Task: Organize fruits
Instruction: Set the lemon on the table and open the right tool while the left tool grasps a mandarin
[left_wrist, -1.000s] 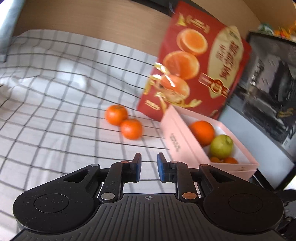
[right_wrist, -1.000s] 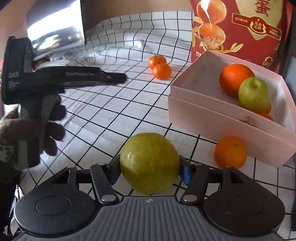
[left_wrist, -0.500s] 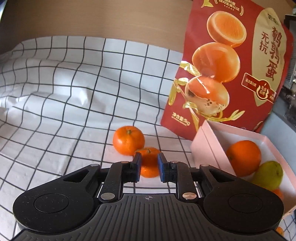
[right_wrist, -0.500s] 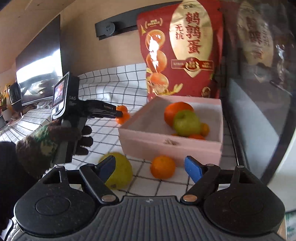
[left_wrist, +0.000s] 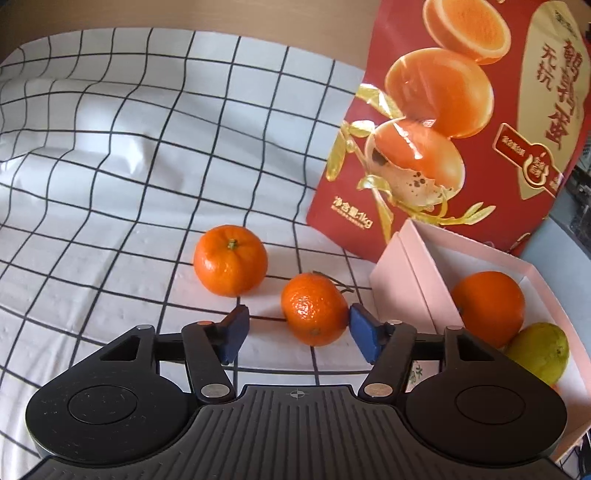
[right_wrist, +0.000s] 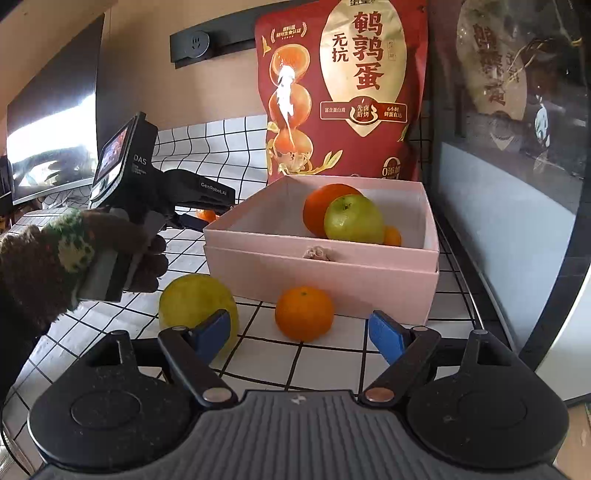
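My left gripper (left_wrist: 295, 334) is open, its blue pads either side of a small mandarin (left_wrist: 314, 309) on the checked cloth; the right pad is close to its skin. A second mandarin (left_wrist: 229, 260) lies just beyond to the left. The pink box (left_wrist: 402, 291) at right holds an orange (left_wrist: 487, 308) and a green pear (left_wrist: 537, 352). My right gripper (right_wrist: 299, 334) is open and empty, low in front of the box (right_wrist: 321, 273). A yellow-green pear (right_wrist: 194, 304) lies by its left pad and a mandarin (right_wrist: 303, 313) sits ahead between the pads.
A tall red snack bag (right_wrist: 343, 92) stands behind the box. A dark glass-fronted appliance (right_wrist: 517, 166) borders the right side. The left hand-held gripper and gloved hand (right_wrist: 110, 229) show left of the box. A monitor (right_wrist: 51, 147) stands at far left.
My left gripper opened and moved forward around the nearer mandarin. My right gripper let go of the yellow-green pear onto the cloth, then pulled back and stayed open.
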